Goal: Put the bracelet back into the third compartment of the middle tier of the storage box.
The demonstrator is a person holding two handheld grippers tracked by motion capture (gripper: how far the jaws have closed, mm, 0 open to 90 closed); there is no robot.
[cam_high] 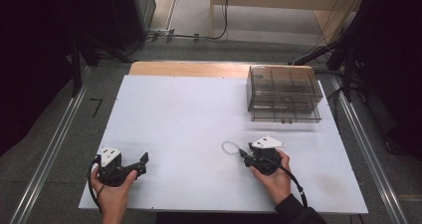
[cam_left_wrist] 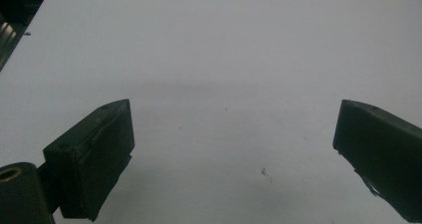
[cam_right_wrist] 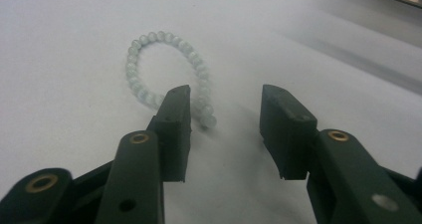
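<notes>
The right hand-held gripper (cam_right_wrist: 224, 117), jaws apart, meets a pale bead bracelet (cam_right_wrist: 164, 69) near the white tabletop's (cam_high: 189, 129) front edge; the left hand-held gripper (cam_left_wrist: 234, 139) gapes wide.

The bead bracelet (cam_right_wrist: 164, 69) has its near stretch hidden behind the right gripper (cam_right_wrist: 224, 114)'s left jaw; whether they touch cannot be told. The drawer box (cam_high: 283, 92)'s contents are too small to tell.
</notes>
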